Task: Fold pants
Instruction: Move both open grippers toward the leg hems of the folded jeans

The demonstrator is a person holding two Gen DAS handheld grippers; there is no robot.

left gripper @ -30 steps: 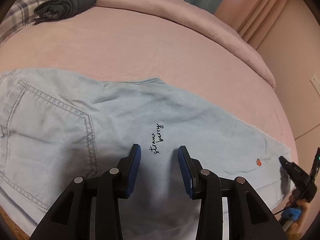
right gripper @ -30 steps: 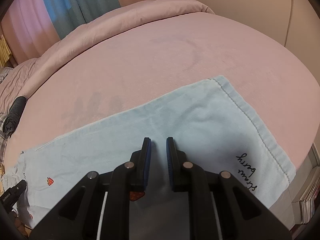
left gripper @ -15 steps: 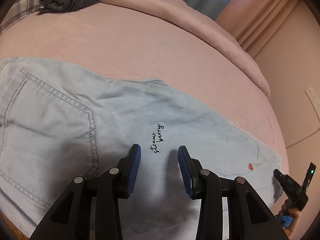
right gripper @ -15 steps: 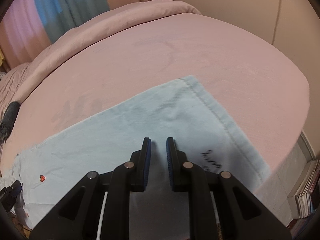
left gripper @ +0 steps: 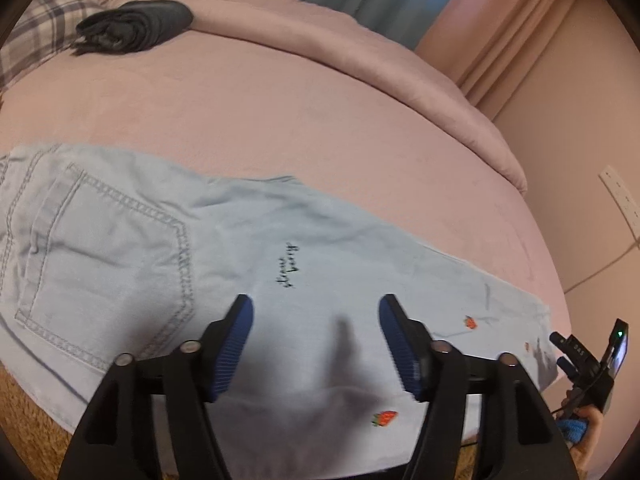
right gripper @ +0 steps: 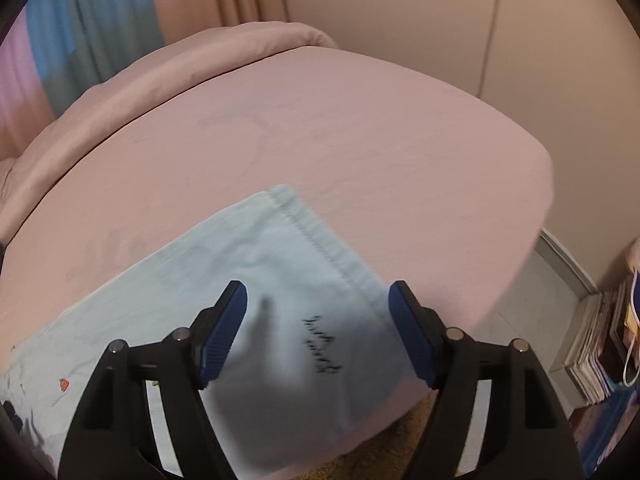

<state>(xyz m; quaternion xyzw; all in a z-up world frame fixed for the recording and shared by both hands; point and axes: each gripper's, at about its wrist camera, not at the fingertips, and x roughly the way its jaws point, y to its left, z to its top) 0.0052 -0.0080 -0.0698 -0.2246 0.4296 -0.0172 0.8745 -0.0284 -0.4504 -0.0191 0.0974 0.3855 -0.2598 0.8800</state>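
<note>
Light-blue denim pants with small strawberry embroidery, lying flat along the near edge of the pink-sheeted bed, back pocket up and waistband toward the bed's left side; the leg runs rightward, and its stitched hem stops short of the bed's right corner. I hold the left tongs released, jaws spread wide above the thigh just below the black script lettering, touching nothing that I can make out. The right tongs are likewise released, jaws wide apart, poised over the lower leg with a second script mark between them; the cloth there is blurred, so contact cannot be confirmed. I judge the fabric soft and limp yet fairly weighty for its size: it should drape and sag from any single pinch, hold a crease reasonably, and drag rather than slide on the sheet. The doubled hem seam and the waistband look like the firmest places to take hold, since a pinch in mid-panel may catch only the top layer. A grip at the hem with the right tongs, carried toward the waistband while the left tongs steady the thigh, seems the sensible fold. A rolled dark-grey garment lies well apart near the bed's far left corner, beside a plaid pillow.
</note>
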